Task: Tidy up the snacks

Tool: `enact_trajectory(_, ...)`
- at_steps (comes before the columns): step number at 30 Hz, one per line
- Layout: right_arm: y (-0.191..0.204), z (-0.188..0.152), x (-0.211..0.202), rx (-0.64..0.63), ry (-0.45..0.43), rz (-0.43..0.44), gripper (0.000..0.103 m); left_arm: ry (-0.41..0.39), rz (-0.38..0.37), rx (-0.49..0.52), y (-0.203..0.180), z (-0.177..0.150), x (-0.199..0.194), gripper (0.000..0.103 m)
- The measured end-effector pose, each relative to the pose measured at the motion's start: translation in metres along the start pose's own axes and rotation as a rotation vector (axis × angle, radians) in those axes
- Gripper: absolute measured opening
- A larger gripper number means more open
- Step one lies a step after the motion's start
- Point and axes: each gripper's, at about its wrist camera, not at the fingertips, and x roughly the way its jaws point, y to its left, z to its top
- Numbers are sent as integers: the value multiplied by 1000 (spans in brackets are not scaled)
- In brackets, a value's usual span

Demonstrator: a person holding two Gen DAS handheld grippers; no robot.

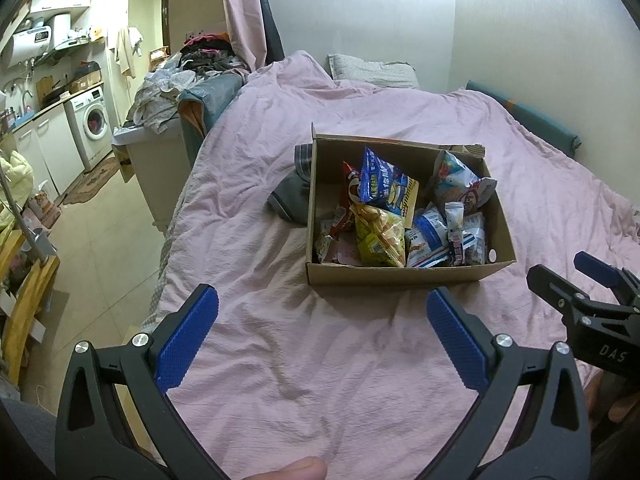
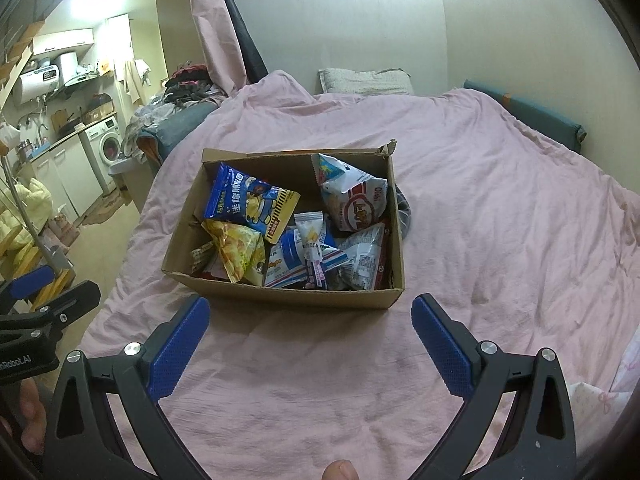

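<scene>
An open cardboard box (image 1: 400,274) stands on the pink bed cover, also in the right wrist view (image 2: 288,298). It holds several snack packets: a blue bag (image 1: 384,184) (image 2: 248,204), a yellow bag (image 1: 378,236) (image 2: 238,248), a white and red bag (image 1: 460,180) (image 2: 356,200) and small blue and white packets (image 1: 430,236) (image 2: 292,260). My left gripper (image 1: 322,308) is open and empty, just short of the box's near wall. My right gripper (image 2: 310,316) is open and empty, also just short of the box. Each gripper shows at the other view's edge.
A dark grey garment (image 1: 292,196) lies against the box's far side (image 2: 404,216). A pillow (image 1: 372,70) lies at the head of the bed. The bed's left edge drops to a tiled floor (image 1: 100,232), with a clothes pile (image 1: 200,64) and washing machine (image 1: 94,122) beyond.
</scene>
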Motion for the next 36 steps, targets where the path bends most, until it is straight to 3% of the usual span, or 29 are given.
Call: enact_trajectory(36, -5, -3, 6, 13, 8, -1, 103, 23, 0, -12, 1, -4, 5, 103)
